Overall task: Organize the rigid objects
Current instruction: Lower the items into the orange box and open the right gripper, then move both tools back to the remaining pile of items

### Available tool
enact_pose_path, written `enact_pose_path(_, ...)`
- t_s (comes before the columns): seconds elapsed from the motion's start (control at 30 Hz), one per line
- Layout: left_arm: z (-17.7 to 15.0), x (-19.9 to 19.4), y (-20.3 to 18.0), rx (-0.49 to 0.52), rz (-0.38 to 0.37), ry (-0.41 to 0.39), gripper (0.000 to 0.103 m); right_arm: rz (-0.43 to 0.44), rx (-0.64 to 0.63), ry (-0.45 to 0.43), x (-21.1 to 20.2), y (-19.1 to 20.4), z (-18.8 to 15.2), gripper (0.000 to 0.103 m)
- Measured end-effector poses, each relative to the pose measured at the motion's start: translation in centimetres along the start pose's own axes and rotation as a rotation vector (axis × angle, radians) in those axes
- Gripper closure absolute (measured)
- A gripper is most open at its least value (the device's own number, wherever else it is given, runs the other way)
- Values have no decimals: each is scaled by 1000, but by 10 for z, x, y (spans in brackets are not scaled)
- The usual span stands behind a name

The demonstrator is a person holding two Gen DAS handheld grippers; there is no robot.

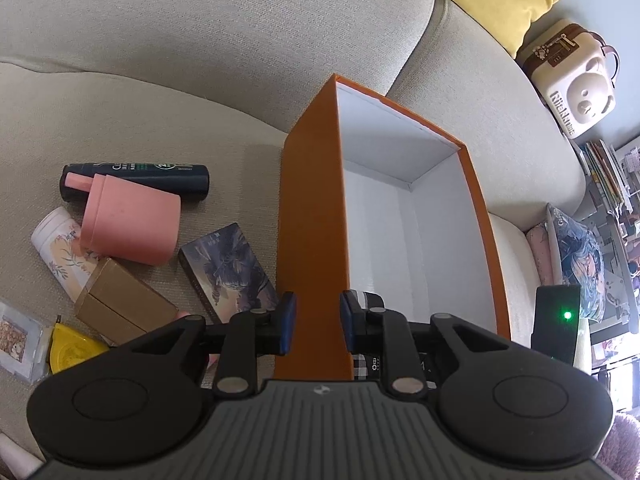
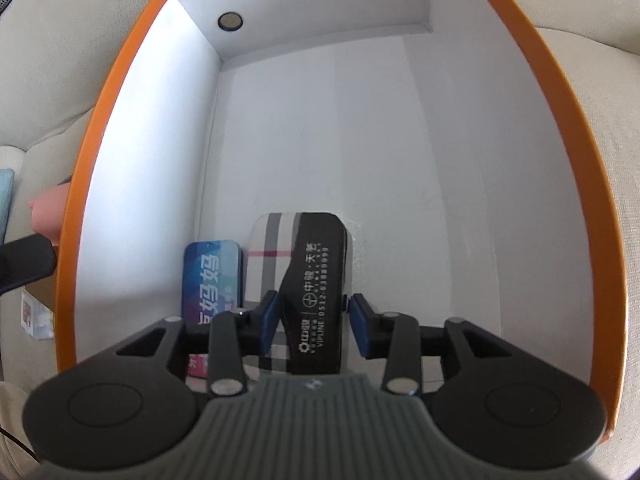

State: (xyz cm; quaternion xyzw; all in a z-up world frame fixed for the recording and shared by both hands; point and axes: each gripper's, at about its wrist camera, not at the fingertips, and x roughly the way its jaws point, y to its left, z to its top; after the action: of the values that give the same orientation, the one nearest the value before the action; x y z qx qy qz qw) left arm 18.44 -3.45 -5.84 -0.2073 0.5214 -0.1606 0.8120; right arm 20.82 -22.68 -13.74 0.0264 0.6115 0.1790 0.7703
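the orange box (image 1: 312, 208) sits open on the sofa (image 1: 200, 40). my left hand-held gripper (image 1: 318, 322) pinches its near side wall, nearly closed on it. inside the box, at its near end, the plaid case (image 2: 298, 280) lies beside a blue tin (image 2: 212, 276); my right hand-held gripper (image 2: 310, 316) straddles the case, part open, pads just clear of it. left of the box lie a pink cup (image 1: 130, 224), dark tube (image 1: 160, 180) and brown carton (image 1: 124, 304).
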Motion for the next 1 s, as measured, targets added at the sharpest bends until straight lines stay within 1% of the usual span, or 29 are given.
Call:
enact_pose_path(0.17, 1, -1, 3, -5, 0, -4, 77, -9, -52, -1, 0, 8, -2, 62)
enact_pose_path(0.33, 2, -2, 4, -5, 0, -5, 77, -21, -158, 9, 0, 19, -5, 62)
enact_pose_path(0.43, 2, -5, 4, -3, 1, -8, 77, -26, -195, 18, -1, 23, -7, 62)
enact_pose_path(0.6, 2, -12, 3, 7, 8, -14, 77, -23, -165, 13, -7, 22, -10, 62)
enact_pose_path(0.67, 2, -18, 3, 15, 13, -23, 77, -45, -158, -18, -16, 24, -11, 62)
enact_pose_path(0.73, 3, -27, 4, 20, 15, -37, 77, -46, -161, -61, -30, 29, -14, 62)
enact_pose_path(0.8, 4, -39, 6, 27, 16, -62, 77, -28, -164, -117, -47, 37, -15, 62)
enact_pose_path(0.93, 7, -69, 12, 53, 38, -125, 77, 27, -238, -278, -90, 65, -23, 54)
enact_pose_path(1.0, 7, -85, 20, 57, 56, -149, 77, 59, -260, -347, -111, 79, -32, 53)
